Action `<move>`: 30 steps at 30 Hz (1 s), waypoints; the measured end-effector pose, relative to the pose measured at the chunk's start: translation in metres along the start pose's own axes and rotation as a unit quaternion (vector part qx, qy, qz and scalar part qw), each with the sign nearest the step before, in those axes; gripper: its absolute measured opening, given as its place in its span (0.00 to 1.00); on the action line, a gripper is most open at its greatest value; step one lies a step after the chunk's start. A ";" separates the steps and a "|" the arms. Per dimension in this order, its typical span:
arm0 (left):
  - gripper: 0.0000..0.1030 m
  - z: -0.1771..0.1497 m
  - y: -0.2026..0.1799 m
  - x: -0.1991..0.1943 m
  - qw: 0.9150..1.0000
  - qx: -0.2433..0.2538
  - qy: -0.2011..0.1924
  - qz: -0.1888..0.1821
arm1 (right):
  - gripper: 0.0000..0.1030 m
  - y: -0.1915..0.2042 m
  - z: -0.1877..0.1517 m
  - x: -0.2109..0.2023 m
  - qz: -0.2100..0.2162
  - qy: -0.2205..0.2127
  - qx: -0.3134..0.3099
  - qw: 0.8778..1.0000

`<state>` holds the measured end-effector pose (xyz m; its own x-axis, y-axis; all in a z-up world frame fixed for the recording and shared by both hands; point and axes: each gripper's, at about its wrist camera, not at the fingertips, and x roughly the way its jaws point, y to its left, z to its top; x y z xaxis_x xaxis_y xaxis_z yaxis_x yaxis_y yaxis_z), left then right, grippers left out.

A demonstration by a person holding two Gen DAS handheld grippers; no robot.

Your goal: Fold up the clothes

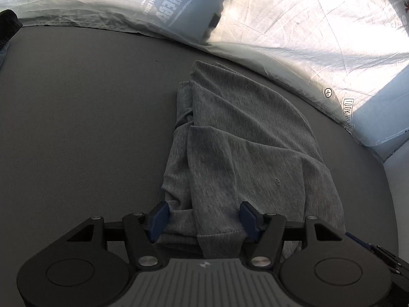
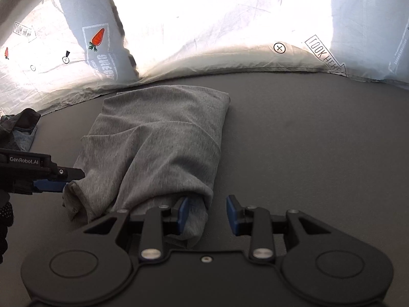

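A grey knit garment lies folded into a long strip on the dark grey surface. My left gripper stands at the strip's near end. Its blue pads are spread wide, with the bunched hem lying loose between them. From the right wrist view the same garment runs away from me. My right gripper is open at its near right corner. The cloth drapes over the left pad, while the right pad stands apart from it. The left gripper reaches in at the garment's left corner.
A white printed sheet with carrot pictures and "look here" arrows rises behind the surface, brightly lit. A dark heap of other clothes lies at the far left. Bare grey surface spreads to the garment's right.
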<state>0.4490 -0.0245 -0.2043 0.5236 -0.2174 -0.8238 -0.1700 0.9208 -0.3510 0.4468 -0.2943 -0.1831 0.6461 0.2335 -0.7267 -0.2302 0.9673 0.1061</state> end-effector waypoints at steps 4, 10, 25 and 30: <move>0.58 0.010 -0.001 -0.002 1.000 -0.013 0.011 -0.001 | 0.32 0.012 0.008 0.011 -0.019 -0.010 -0.068 0.997; 0.14 0.009 0.003 -0.008 1.000 -0.017 0.002 0.012 | 0.02 0.025 0.008 0.008 -0.019 -0.017 -0.114 0.993; 0.11 0.018 0.035 -0.016 0.998 -0.022 0.005 0.050 | 0.02 0.048 -0.040 -0.006 0.019 0.083 -0.110 0.990; 0.38 0.022 0.043 -0.030 0.997 0.011 -0.009 0.071 | 0.25 0.024 -0.027 -0.021 0.058 0.077 -0.005 0.995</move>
<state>0.4445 0.0290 -0.1849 0.5098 -0.0784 -0.8567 -0.2252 0.9490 -0.2208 0.4085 -0.2787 -0.1837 0.4963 0.3253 -0.8049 -0.3049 0.9334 0.1892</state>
